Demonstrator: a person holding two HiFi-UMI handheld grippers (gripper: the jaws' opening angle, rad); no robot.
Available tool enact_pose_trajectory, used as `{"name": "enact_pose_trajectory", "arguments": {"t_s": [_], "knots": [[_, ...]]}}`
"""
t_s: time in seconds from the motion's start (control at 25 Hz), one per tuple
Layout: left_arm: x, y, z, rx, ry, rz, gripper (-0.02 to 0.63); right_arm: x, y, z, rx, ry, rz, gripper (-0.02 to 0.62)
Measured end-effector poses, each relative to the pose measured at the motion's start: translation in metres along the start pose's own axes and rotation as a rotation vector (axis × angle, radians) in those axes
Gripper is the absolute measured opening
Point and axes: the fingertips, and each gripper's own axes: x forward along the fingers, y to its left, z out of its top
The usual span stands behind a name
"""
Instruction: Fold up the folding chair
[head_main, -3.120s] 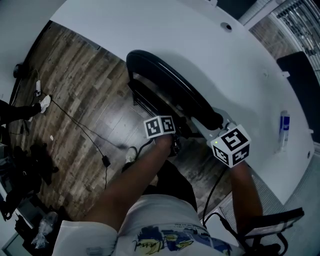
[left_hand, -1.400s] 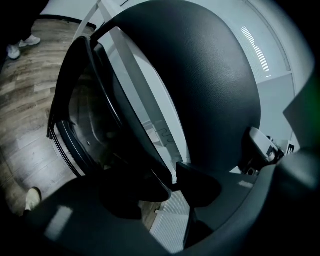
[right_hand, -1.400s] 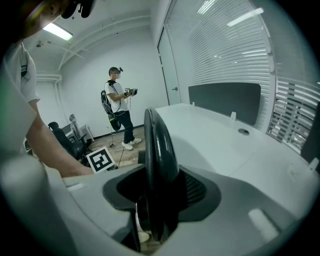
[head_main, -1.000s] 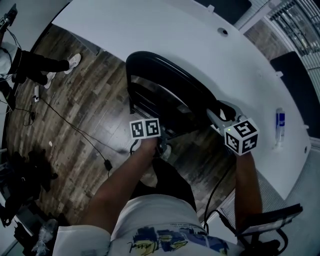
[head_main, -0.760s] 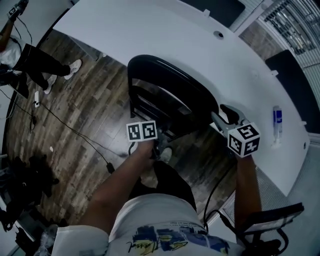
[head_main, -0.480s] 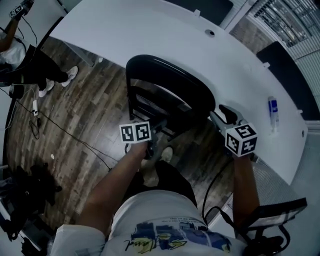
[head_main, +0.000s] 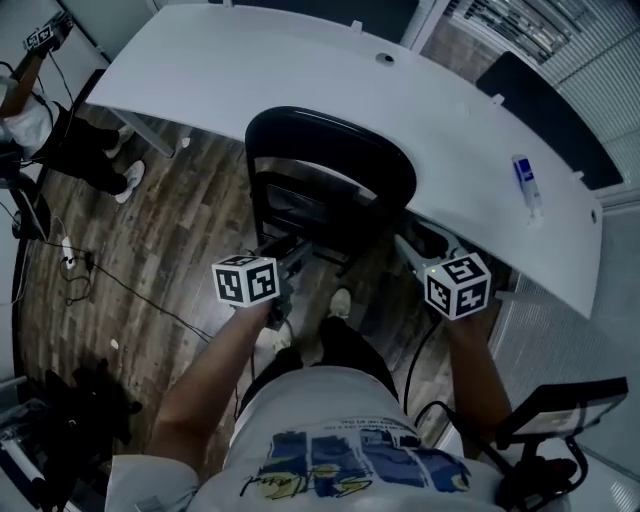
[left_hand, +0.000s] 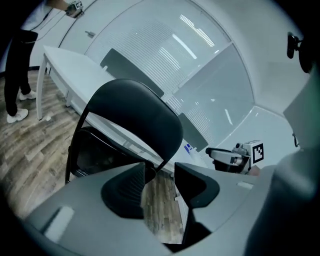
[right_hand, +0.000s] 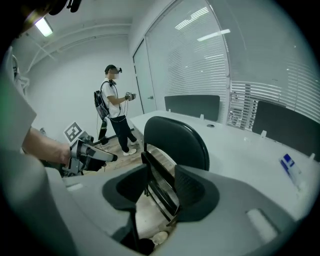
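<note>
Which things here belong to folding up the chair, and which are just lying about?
For the job:
- folding chair

Just lying about:
- white table
- small bottle lying on that table

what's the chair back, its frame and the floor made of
Chair back: likely black moulded plastic or vinyl, smooth with a soft sheen. Frame: thin dark tubing, probably painted metal. Floor: wood-look planks, grain and seams visible; possibly laminate.
</note>
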Motion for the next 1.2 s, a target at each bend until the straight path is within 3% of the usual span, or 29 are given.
{"name": "enact_pose_trajectory", "arguments": {"t_s": [0.28, 0.52, 0.84, 1.2], "knots": [[-0.059, -0.005, 0.0, 0.182, 0.009, 0.035, 0.124, -0.021, 0.049, -0.018, 0.047, -0.022, -0.038, 0.139], [-0.081, -0.022, -0.009, 0.326, 0.091, 0.033, 0.005, -0.035, 0.06, -0.031, 0.074, -0.031, -0.098, 0.094], [-0.144, -0.042, -0.041, 0.419, 0.106, -0.057, 0.005, -0.073, 0.129, -0.063, 0.084, -0.039, -0.189, 0.007], [-0.163, -0.048, -0.063, 0.494, 0.173, -0.09, 0.005, -0.097, 0.168, -0.082, 0.084, -0.035, -0.224, 0.003]]}}
